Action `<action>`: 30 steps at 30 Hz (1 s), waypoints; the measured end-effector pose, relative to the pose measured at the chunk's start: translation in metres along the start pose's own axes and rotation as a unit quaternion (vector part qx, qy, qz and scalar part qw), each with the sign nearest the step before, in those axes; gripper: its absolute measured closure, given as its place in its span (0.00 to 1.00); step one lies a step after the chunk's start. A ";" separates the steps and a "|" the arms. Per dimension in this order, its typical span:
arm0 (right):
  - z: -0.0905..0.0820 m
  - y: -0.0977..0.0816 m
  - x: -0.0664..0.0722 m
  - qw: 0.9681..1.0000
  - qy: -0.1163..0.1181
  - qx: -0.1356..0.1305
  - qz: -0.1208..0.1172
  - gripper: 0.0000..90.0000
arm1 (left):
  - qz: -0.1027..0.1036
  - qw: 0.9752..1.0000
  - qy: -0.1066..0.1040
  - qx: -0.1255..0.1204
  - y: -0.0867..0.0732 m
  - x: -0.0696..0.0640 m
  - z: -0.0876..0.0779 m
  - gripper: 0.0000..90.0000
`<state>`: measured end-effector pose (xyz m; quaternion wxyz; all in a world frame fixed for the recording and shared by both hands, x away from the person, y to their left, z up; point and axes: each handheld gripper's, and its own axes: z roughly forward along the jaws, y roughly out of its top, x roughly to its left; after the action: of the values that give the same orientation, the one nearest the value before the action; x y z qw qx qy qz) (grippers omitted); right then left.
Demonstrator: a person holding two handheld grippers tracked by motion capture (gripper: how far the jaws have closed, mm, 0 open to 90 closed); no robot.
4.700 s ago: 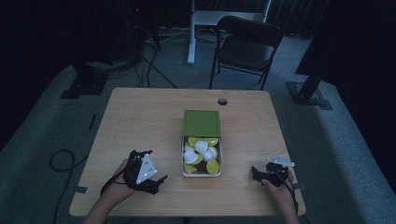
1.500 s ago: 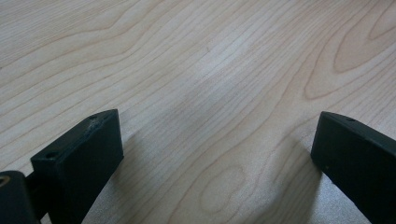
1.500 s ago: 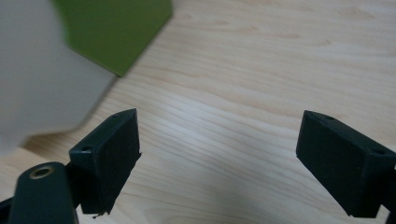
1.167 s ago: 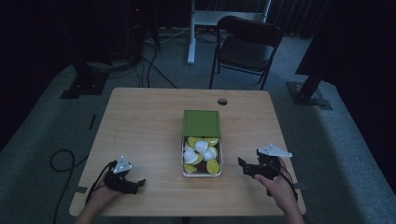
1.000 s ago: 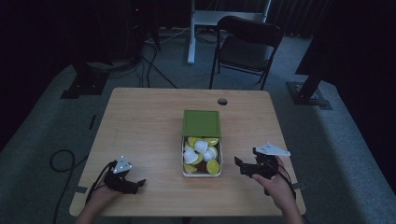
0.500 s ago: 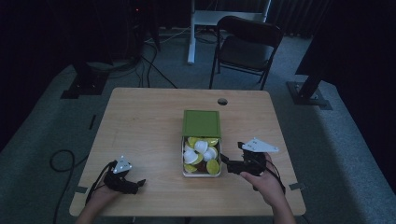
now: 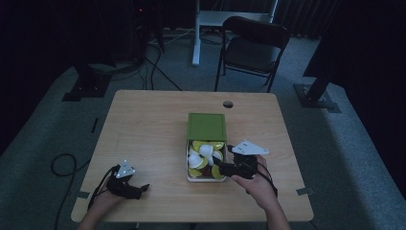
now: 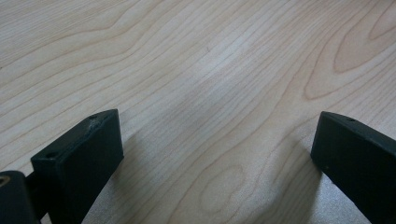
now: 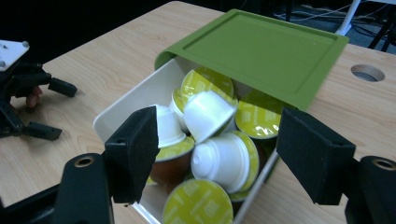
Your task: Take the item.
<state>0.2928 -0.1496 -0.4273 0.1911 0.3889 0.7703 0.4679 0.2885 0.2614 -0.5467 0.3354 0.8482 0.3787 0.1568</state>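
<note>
While the left gripper [image 7: 140,189] lies low near the table's [image 7: 143,129] front left corner, its jaws stand wide apart over bare wood grain with nothing between them, and the hand [image 7: 103,203] behind it rests at the table edge, well apart from the box. Toward the middle of the table sits the white box [image 9: 122,110] of coffee capsules, its green lid [image 9: 261,46] slid back so that the near half stands uncovered. White capsules [image 9: 208,112] and yellow-green foil tops [image 9: 198,205] lie jumbled inside; print on the foil is too small to read. At the box's right front corner is the right gripper [image 7: 218,168], pointing leftward across the rim, its grey three-cornered plate on top. Its jaws have just been closing yet remain partly open, gripping nothing; in the right gripper view the capsules lie just beyond and between them. The right hand [image 7: 256,184] reaches in from the front edge, forearm angled up toward the box.
</note>
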 end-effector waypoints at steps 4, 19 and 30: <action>0.009 0.001 0.005 1.000 0.002 0.004 -0.002 0.36 | 0.000 1.000 0.000 0.001 0.000 0.000 0.000 0.03; 0.037 -0.011 0.025 1.000 0.007 0.029 0.003 0.39 | 0.000 1.000 0.001 0.001 0.000 0.000 0.000 0.03; 0.051 -0.007 0.028 0.999 -0.034 0.015 0.024 0.40 | 0.000 1.000 0.001 0.000 0.000 0.000 0.000 0.03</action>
<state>0.3063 -0.1007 -0.4570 0.1998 0.4258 0.7607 0.4473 0.2883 0.2614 -0.5467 0.3349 0.8481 0.3790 0.1579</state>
